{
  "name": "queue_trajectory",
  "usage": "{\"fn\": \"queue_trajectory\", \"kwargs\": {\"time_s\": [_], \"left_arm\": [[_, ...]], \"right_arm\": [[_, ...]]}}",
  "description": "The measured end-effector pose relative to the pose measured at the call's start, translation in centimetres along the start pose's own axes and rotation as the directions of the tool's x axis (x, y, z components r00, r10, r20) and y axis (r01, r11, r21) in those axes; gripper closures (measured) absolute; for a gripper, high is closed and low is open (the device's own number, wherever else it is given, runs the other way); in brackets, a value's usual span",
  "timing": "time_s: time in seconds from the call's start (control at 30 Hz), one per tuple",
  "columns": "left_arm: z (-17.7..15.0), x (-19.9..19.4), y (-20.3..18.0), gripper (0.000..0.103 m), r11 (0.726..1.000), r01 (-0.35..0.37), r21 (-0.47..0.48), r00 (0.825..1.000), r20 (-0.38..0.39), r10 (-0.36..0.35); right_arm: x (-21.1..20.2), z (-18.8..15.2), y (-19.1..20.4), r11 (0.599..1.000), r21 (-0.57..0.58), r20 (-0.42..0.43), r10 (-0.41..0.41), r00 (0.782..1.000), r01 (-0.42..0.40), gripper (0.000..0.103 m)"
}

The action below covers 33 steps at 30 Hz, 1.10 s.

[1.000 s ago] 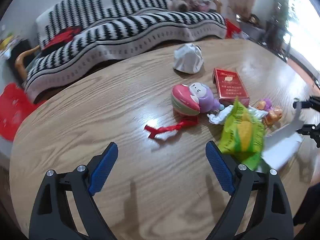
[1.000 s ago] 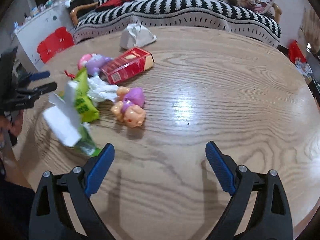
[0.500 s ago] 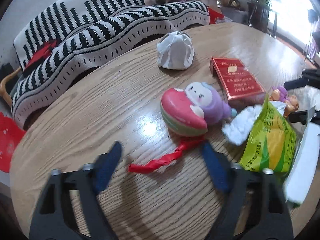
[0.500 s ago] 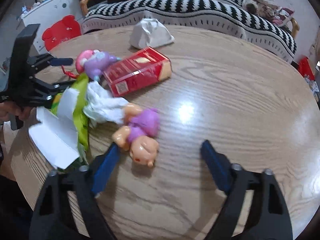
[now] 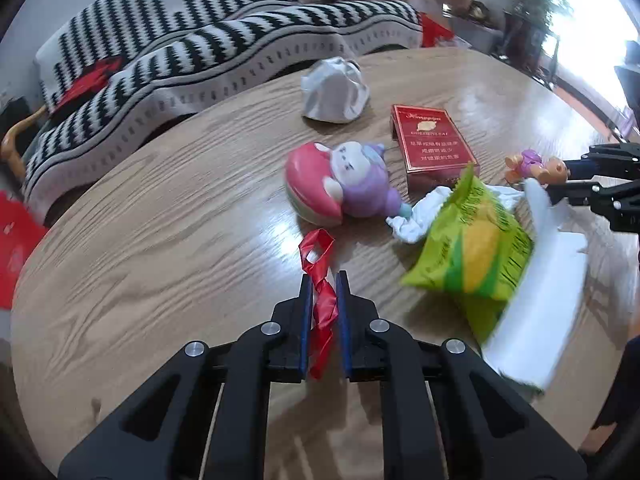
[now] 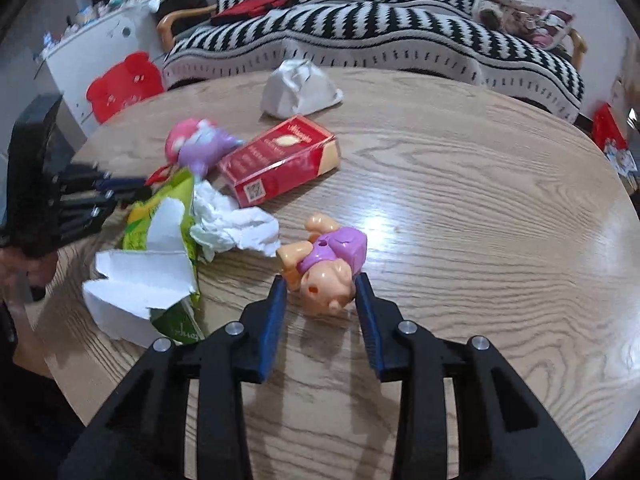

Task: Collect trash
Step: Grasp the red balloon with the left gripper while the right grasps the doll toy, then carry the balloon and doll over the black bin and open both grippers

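Observation:
My left gripper (image 5: 323, 280) is shut on a twisted red plastic strip (image 5: 320, 276) that lies on the wooden table (image 5: 160, 240). My right gripper (image 6: 320, 286) has closed around the head of a small doll in a purple dress (image 6: 328, 264), its blue pads touching both sides. Between them lie a green snack bag (image 5: 472, 248), a crumpled white tissue (image 6: 232, 228) and a torn white paper (image 6: 136, 280). A crumpled grey-white wrapper (image 5: 336, 90) sits farther back.
A red cigarette box (image 5: 430, 140) and a pink and purple toy (image 5: 340, 184) lie mid-table. A black and white striped sofa (image 5: 224, 48) stands behind the table. A red bear-shaped stool (image 6: 120, 84) stands at left beyond the table edge.
Both grippers moved forward and closed: the left one onto the red strip, the right one onto the doll's head. Both were wide open before.

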<state>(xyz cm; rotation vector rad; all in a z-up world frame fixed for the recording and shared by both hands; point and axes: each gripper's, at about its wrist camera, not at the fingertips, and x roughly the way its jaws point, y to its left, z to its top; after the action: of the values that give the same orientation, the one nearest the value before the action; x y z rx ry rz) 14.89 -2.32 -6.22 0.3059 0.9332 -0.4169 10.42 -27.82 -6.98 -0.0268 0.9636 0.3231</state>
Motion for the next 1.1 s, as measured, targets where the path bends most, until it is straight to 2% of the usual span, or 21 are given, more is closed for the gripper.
{"fn": "queue_trajectory", "kwargs": {"time_s": [0.03, 0.2, 0.37, 0.43, 0.73, 0.87, 1.1], "left_arm": [[-0.3, -0.6, 0.0, 0.092, 1.0, -0.005, -0.006, 1.0, 0.002, 0.005], [-2.2, -4.3, -0.3, 0.092, 0.998, -0.044, -0.037, 0.999, 0.011, 0.044], [-3.3, -7.6, -0.8, 0.092, 0.991, -0.067, -0.116, 0.997, 0.031, 0.072], [-4.1, -9.2, -1.4, 0.092, 0.985, -0.057, -0.162, 0.997, 0.042, 0.064], [-9.8, -13.6, -6.2, 0.092, 0.974, 0.017, -0.228, 0.996, 0.092, 0.005], [-12.4, -15.6, -8.7, 0.092, 0.963, 0.05, -0.266, 0.992, 0.124, -0.018], [-16.3, -18.3, -12.6, 0.092, 0.96, 0.085, -0.267, 0.987, 0.155, -0.044]], "right_arm": [[-0.4, 0.0, 0.1, 1.0, 0.005, 0.006, -0.005, 1.0, 0.005, 0.075], [-2.5, -0.9, 0.7, 1.0, 0.026, 0.039, -0.002, 0.999, 0.001, 0.075], [-4.8, -2.6, 2.0, 0.998, 0.053, 0.069, 0.013, 0.997, -0.017, 0.075], [-6.0, -3.4, 3.1, 0.999, 0.042, 0.085, 0.017, 0.996, -0.02, 0.075], [-11.4, -7.0, 5.3, 0.998, 0.051, 0.155, 0.034, 0.987, -0.043, 0.075], [-13.4, -9.6, 7.0, 0.998, 0.025, 0.165, 0.055, 0.985, -0.06, 0.075], [-16.0, -15.2, 10.3, 0.995, -0.005, 0.164, 0.101, 0.981, -0.102, 0.075]]}}
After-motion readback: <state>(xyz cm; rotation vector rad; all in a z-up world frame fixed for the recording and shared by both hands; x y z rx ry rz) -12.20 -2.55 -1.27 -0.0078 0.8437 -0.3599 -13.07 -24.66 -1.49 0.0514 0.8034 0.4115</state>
